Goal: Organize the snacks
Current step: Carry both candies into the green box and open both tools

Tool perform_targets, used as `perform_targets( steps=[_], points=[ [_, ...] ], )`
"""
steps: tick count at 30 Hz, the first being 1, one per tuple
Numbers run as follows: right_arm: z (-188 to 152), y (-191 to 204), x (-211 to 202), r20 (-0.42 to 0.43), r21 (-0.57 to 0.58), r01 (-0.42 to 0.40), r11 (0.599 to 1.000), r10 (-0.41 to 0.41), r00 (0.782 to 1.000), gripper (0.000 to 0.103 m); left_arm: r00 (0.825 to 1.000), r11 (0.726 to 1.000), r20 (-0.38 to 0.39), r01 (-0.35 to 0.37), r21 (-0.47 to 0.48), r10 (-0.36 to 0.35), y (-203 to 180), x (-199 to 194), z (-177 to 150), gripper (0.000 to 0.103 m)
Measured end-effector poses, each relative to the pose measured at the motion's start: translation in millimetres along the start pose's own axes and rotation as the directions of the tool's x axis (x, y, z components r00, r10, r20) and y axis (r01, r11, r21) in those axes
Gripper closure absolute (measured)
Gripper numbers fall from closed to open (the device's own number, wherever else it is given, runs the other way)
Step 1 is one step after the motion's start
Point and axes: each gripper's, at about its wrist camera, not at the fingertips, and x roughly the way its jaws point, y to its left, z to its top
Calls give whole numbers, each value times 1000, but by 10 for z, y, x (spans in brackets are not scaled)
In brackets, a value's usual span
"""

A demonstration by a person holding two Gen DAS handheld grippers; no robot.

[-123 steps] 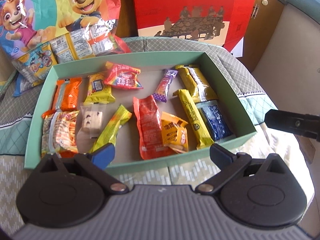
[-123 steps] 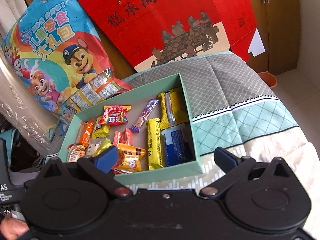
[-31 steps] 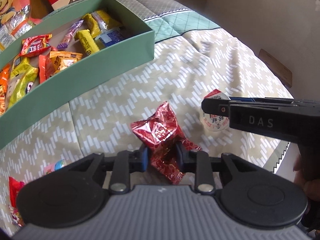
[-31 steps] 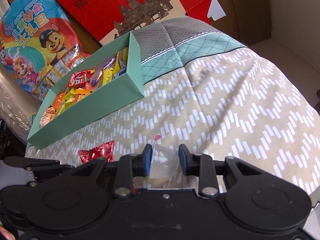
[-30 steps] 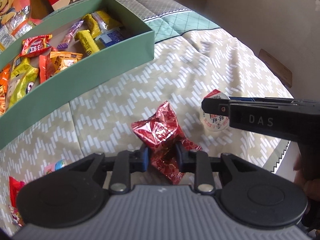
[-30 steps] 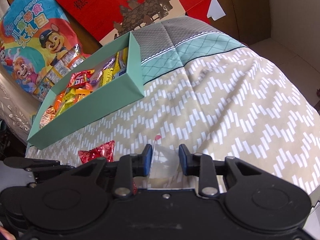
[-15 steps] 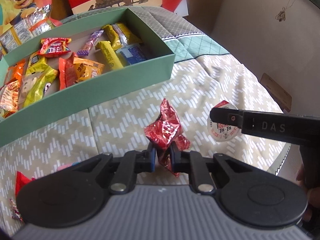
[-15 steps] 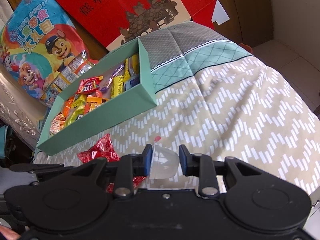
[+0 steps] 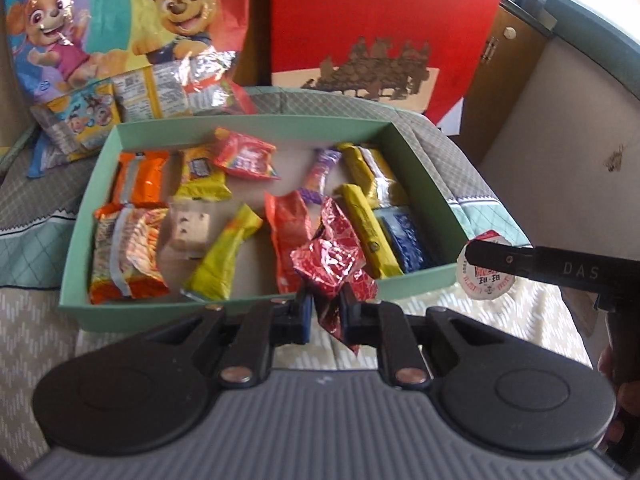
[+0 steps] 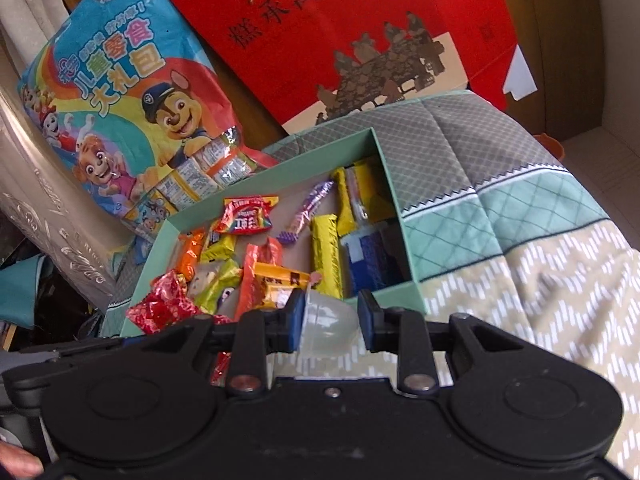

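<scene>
- Left tongs [image 9: 325,312]: closed tight on a crinkled red foil snack packet [image 9: 334,258], pinched at its lower end so the body fans up beyond the tips. I hold it at the near wall of the box, apparently to carry it over the rim.
- Right tongs [image 10: 329,318]: clamped across a small clear plastic jelly cup [image 10: 328,316] with a round printed foil lid [image 9: 486,276]; in the left view the cup sits at 3 o'clock of the packet, just outside the box's near right corner. Gripping the cup across its sides probably keeps the sealed lid clear of the pads.
- Shallow mint-green cardboard box [image 9: 224,308]: lies on the quilted bed cover [image 10: 560,292], open-topped, already part-filled. Contents lie loose, unsorted: orange wrappers at 9 o'clock, yellow bars and a dark blue pack [image 9: 404,240] at 3 o'clock.
- Red packet, appearance: shiny, heavily creased, patterned foil; soft, likely to deform in the grip.
- Judged stage: both items lifted, neither yet in the box.
</scene>
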Motion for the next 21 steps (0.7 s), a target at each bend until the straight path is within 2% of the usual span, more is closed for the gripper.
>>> perform_targets(
  steps=[6, 15, 17, 18, 19, 21],
  points=[
    [312, 190, 413, -31, -3, -8, 1000, 8, 999, 75, 1000, 999, -21, -19, -38, 19, 376, 181, 243, 90],
    [496, 355, 904, -74, -36, 4, 999, -7, 997, 75, 997, 996, -77, -36, -82, 30, 631, 472, 283, 87],
    [504, 367, 954, -83, -34, 2, 999, -4, 997, 71, 996, 995, -77, -53, -87, 47, 638, 496, 281, 70],
    [505, 365, 962, -84, -27, 0, 1000, -2, 997, 58, 996, 994, -74, -61, -89, 55, 640, 504, 280, 43],
    [503, 360, 959, -80, -17, 0, 1000, -1, 997, 35, 996, 994, -62, -69, -90, 64, 640, 501, 274, 24],
    [487, 353, 920, -55, -6, 8, 1000, -8, 998, 7, 996, 993, -48, -83, -87, 80, 632, 492, 267, 8]
  ],
)
